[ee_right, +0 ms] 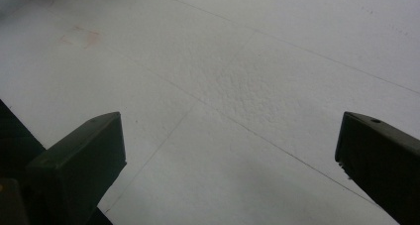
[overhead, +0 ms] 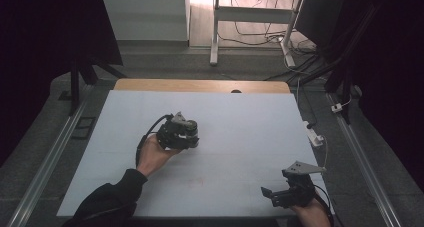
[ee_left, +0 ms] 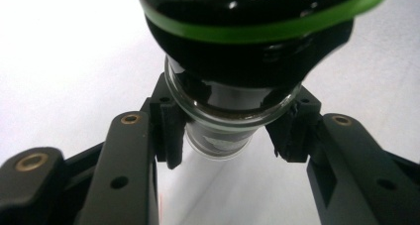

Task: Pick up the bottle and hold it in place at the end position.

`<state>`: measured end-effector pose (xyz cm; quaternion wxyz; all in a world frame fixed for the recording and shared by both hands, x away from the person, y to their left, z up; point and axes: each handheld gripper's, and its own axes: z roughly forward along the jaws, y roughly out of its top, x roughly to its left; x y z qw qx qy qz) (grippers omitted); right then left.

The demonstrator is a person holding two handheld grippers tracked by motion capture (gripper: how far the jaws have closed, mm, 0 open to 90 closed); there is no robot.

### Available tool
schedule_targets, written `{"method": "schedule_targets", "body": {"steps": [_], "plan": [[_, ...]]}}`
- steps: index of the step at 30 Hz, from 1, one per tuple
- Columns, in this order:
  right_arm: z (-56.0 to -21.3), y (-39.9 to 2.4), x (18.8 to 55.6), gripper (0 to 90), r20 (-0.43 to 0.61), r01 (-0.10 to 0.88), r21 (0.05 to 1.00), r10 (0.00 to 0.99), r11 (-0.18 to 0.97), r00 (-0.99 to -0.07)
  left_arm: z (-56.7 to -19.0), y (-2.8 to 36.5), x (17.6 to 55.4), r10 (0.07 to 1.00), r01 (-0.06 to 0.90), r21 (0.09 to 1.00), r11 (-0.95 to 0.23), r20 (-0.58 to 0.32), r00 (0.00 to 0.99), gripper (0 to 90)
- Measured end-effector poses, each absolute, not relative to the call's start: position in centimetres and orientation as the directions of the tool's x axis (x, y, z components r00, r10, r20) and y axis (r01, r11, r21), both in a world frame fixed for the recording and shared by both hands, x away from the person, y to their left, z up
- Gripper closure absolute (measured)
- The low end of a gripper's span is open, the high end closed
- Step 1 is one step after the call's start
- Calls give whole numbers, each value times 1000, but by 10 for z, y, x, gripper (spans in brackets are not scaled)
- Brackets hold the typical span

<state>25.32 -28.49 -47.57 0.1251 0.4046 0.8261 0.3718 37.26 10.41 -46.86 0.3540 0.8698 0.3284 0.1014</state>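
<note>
One jar (ee_left: 233, 111) with a green-banded dark lid, clamped in my left gripper (overhead: 192, 137) fingers over mid surface (overhead: 240, 117); grab done, set-down left. Right gripper (overhead: 275, 193) fingers wide, idle.

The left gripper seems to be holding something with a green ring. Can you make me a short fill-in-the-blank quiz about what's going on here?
1. The left gripper is shut on a dark glass jar whose lid has a ring coloured ____.
2. The right gripper has its jaws ____, with nothing between them.
3. In the high view, the right gripper sits near the ____ edge of the white table.

Missing words: green; open; bottom
</note>
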Motion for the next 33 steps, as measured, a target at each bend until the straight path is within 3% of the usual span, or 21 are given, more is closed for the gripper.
{"method": "schedule_targets", "body": {"steps": [16,33], "plan": [[-476,-285,253,0,95,575,713,758,401,-646,-484,82,403,669,513,695,-504,-61,740,533],[-476,-285,253,0,93,574,711,755,406,-649,-505,79,411,690,523,691,-499,-49,722,533]]}}
